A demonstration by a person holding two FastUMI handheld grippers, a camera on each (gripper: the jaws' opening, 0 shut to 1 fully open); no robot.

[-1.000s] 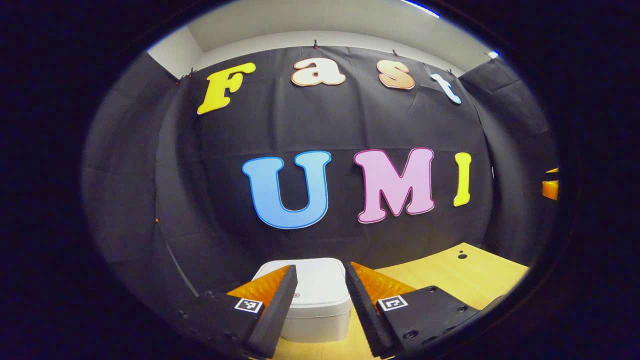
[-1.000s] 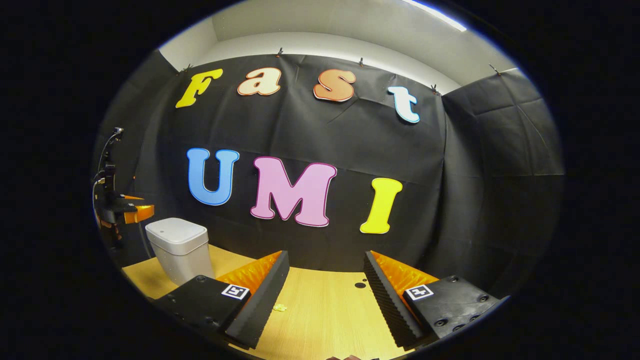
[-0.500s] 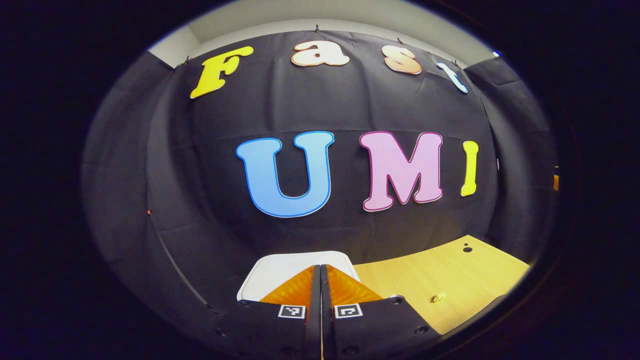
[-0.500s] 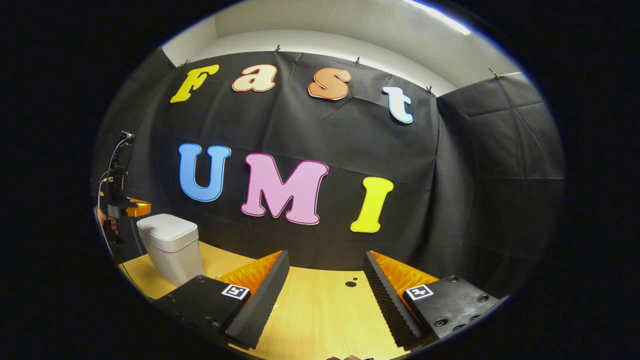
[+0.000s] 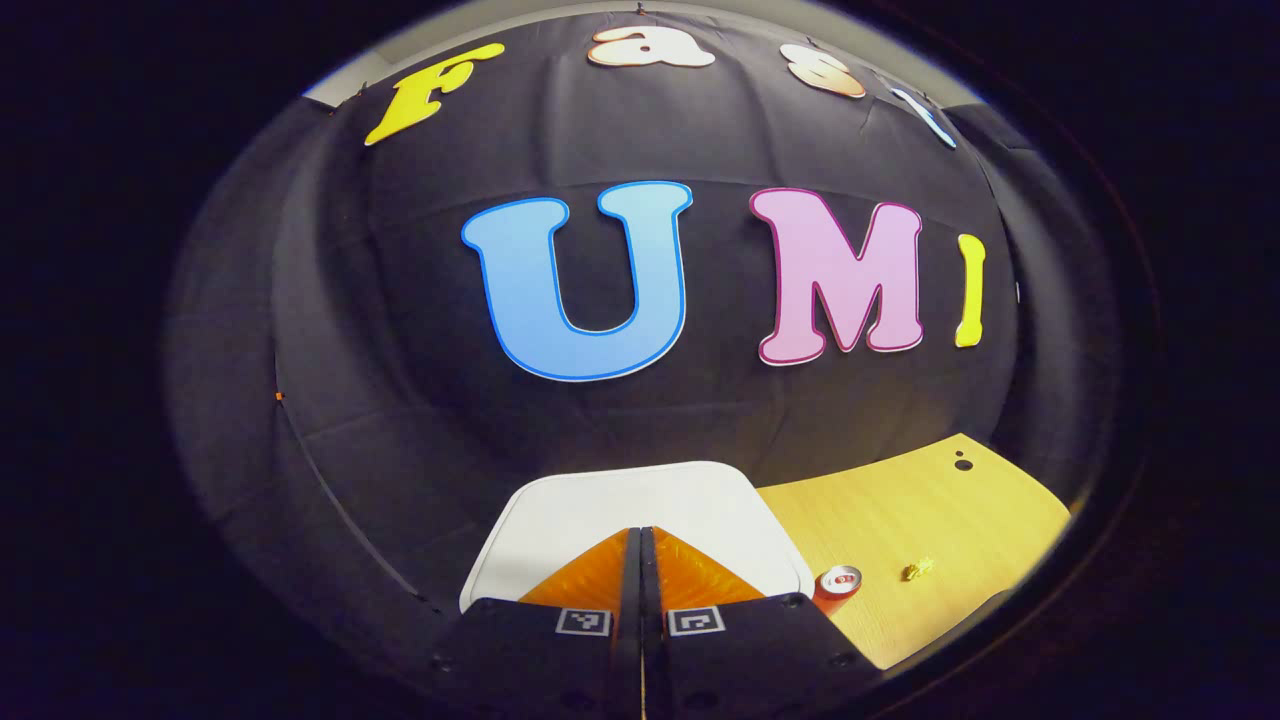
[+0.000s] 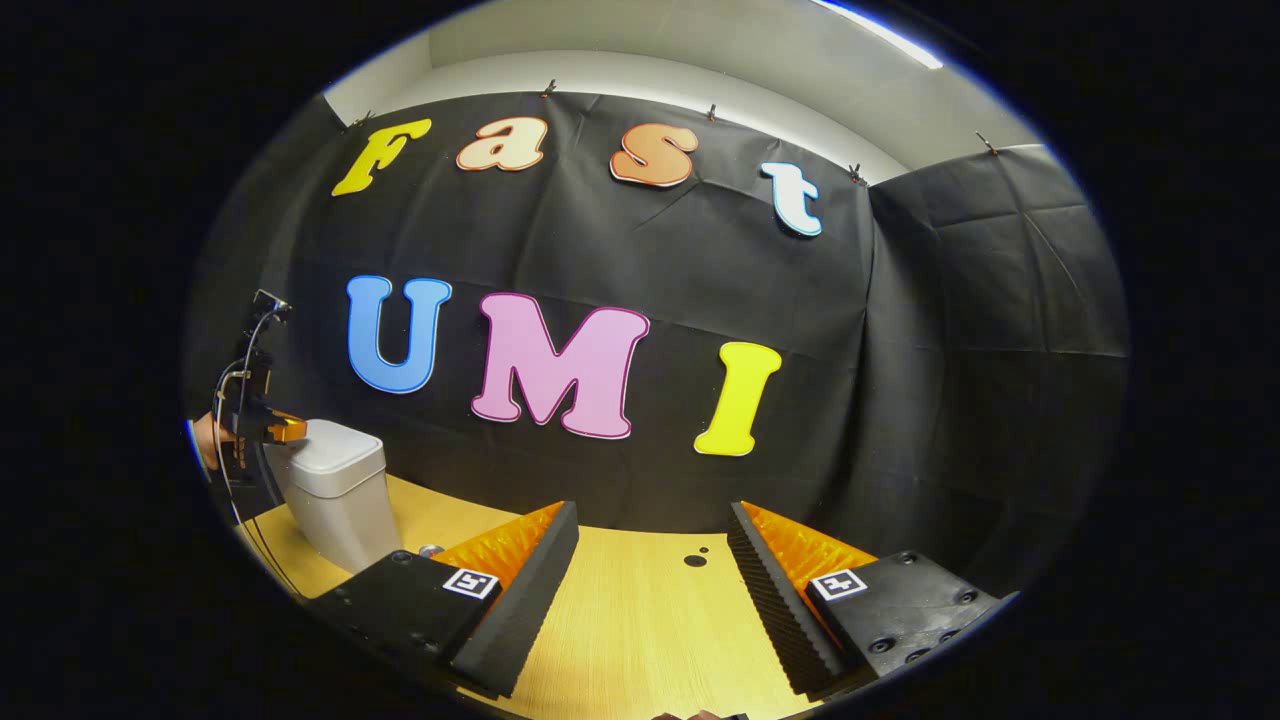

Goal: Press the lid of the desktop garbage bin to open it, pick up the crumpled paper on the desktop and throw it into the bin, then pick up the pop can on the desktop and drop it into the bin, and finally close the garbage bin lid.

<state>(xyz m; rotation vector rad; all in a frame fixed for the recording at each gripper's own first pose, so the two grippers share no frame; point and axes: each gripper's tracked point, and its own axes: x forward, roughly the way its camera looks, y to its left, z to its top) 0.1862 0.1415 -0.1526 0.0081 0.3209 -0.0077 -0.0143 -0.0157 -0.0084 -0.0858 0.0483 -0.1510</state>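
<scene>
On the pale wooden desktop (image 5: 930, 520) at 5 o'clock in the left gripper view, we see the white rectangular plastic bin (image 5: 640, 505), lid down. Our left gripper (image 5: 641, 545), jaws pressed together, sits over the lid. The red pop can (image 5: 836, 585) stands just beside the bin, the small yellow crumpled paper (image 5: 917, 570) near it. Our right gripper (image 6: 650, 575) hangs spread wide above bare desktop, its 2 fingers empty.

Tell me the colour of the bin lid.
White, on the plastic desktop garbage bin; clearest in the left gripper view.
</scene>
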